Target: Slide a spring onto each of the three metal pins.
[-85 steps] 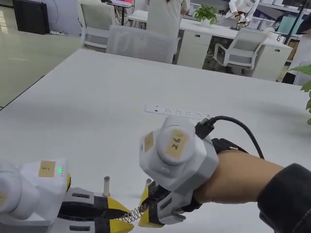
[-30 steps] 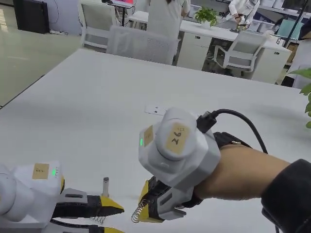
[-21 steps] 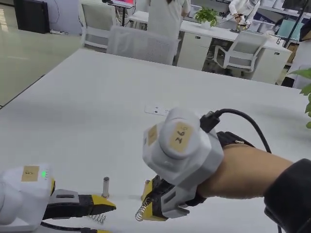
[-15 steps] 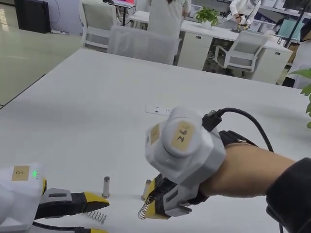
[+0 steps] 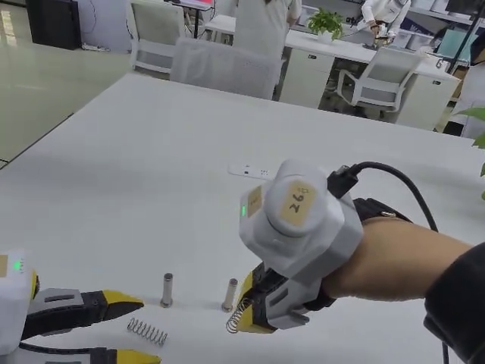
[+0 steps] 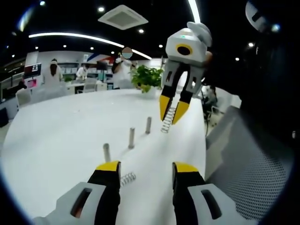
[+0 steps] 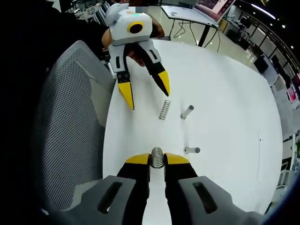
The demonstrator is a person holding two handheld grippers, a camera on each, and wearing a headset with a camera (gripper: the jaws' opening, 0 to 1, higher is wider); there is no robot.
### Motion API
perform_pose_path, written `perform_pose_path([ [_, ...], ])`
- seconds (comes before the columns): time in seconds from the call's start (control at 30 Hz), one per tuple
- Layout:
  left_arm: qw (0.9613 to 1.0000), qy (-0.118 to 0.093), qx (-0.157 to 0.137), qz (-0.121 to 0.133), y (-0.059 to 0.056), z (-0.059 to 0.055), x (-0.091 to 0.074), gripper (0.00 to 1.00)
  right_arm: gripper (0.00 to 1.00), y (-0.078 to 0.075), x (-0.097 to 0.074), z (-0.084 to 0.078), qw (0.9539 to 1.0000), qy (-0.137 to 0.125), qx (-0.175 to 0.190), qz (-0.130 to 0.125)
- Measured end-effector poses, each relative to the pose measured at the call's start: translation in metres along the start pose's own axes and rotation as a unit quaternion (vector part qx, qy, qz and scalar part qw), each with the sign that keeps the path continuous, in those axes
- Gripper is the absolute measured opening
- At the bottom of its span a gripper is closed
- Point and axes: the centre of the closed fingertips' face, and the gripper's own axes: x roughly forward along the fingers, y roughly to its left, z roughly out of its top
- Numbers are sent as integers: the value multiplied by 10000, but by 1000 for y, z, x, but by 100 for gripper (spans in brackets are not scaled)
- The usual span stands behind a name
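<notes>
Low at the head view's centre, the yellow-tipped right gripper [image 5: 248, 312] pinches a small coiled steel spring [image 5: 237, 318] just beside a short upright metal pin [image 5: 230, 294], which a tilted coil could snag and topple; the left gripper [image 6: 143, 168] gapes empty

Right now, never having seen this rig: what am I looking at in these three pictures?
No robot: a person holds a two-jaw tool in each hand. One picture comes from a headset camera looking down at the white table; the two round ones come from cameras riding on each tool. Three metal pins stand upright on the table. The right tool is shut on a spring, close to one pin. The left tool is open and empty; a loose spring lies on the table before it.
</notes>
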Motion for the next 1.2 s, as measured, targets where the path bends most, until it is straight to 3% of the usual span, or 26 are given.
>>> perform_pose_path([
  [0.67, 9996, -42, -146, 217, 10, -6, -11, 42, 8, -30, -17, -11, 9994, 156, 104, -275],
  [1.2, 9995, -29, -180, 242, 11, -8, -12, 43, 8, -57, -8, -15, 9981, 473, -43, -403],
])
